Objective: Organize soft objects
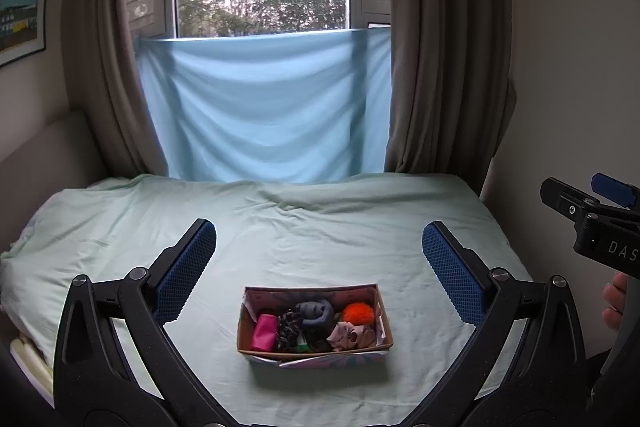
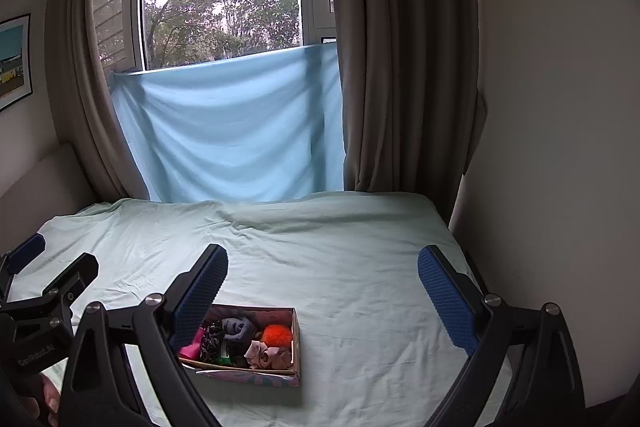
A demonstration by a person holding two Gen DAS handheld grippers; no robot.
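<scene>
Both my jaws stand wide apart and hold nothing: my left gripper [image 1: 319,269] and my right gripper [image 2: 322,291] hang above the bed sheet [image 1: 320,227]. The cardboard box [image 1: 315,351] lies below and between my left jaws; from my right gripper it sits low and toward the left jaw, partly behind it. In the box I see a pink pouch [image 1: 265,332], a grey rolled sock [image 1: 316,313], an orange pom-pom [image 1: 357,312] and a beige scrunchie [image 1: 352,335]. Nothing soft lies loose outside the box, so I judge the sorting nearly or fully done.
</scene>
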